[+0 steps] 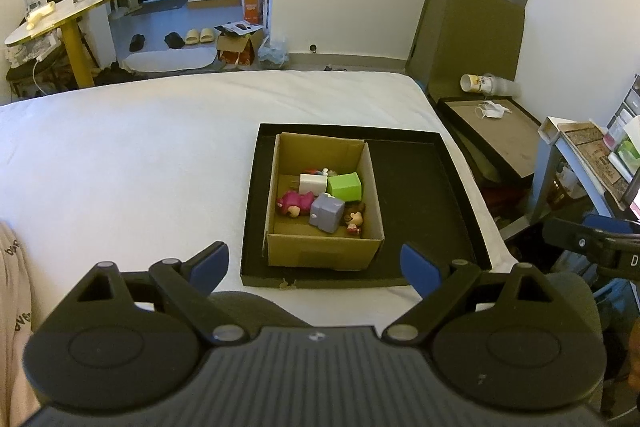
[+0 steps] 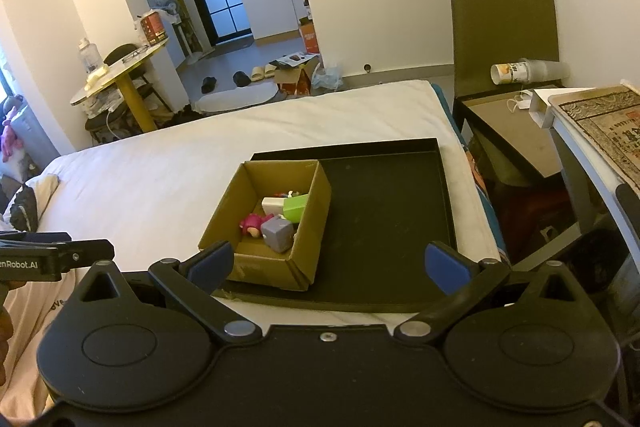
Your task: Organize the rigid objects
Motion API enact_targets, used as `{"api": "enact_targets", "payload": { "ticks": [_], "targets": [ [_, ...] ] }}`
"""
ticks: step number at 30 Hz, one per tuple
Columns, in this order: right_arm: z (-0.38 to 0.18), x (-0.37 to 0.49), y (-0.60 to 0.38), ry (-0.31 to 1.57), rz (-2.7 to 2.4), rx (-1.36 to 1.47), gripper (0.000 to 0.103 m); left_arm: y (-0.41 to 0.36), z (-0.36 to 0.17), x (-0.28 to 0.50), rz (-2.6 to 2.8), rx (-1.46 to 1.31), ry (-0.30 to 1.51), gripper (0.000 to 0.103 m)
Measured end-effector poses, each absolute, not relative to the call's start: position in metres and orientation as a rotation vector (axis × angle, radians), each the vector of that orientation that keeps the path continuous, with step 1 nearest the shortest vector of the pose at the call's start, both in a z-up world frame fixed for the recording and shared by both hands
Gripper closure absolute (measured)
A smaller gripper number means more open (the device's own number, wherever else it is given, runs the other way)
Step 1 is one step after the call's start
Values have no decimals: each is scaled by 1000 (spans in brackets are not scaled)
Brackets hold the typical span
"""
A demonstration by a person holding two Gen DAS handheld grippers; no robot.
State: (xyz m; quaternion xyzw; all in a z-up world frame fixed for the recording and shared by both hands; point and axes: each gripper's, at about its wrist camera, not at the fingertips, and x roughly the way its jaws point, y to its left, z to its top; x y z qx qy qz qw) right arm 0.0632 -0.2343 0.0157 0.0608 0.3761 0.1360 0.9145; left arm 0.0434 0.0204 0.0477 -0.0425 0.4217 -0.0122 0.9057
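A cardboard box [image 1: 322,251] [image 2: 310,223] stands in the left part of a black tray [image 1: 416,207] [image 2: 384,211] on a white bed. Inside it lie a green block [image 1: 345,185] [image 2: 296,207], a white block [image 1: 312,183] [image 2: 273,205], a grey-purple block [image 1: 327,213] [image 2: 278,233], a pink figure [image 1: 294,203] [image 2: 251,222] and a small doll [image 1: 354,218]. My left gripper [image 1: 314,267] hangs open in front of the box, nothing between its blue pads. My right gripper [image 2: 328,265] is open too, over the box's near edge.
The white bed [image 1: 140,155] [image 2: 152,171] stretches left of the tray. A dark side table [image 1: 496,131] [image 2: 516,131] with a tipped cup stands right of the bed. A shelf [image 1: 592,155] crowds the right edge. A round yellow-legged table [image 1: 68,23] stands far left.
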Motion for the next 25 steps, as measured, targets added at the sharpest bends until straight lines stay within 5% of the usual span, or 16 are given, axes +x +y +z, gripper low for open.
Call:
{"api": "enact_targets", "payload": {
  "ticks": [25],
  "targets": [
    [17, 63, -232, 771, 282, 115, 0, 23, 47, 39, -51, -94, 861, 11]
  ]
}}
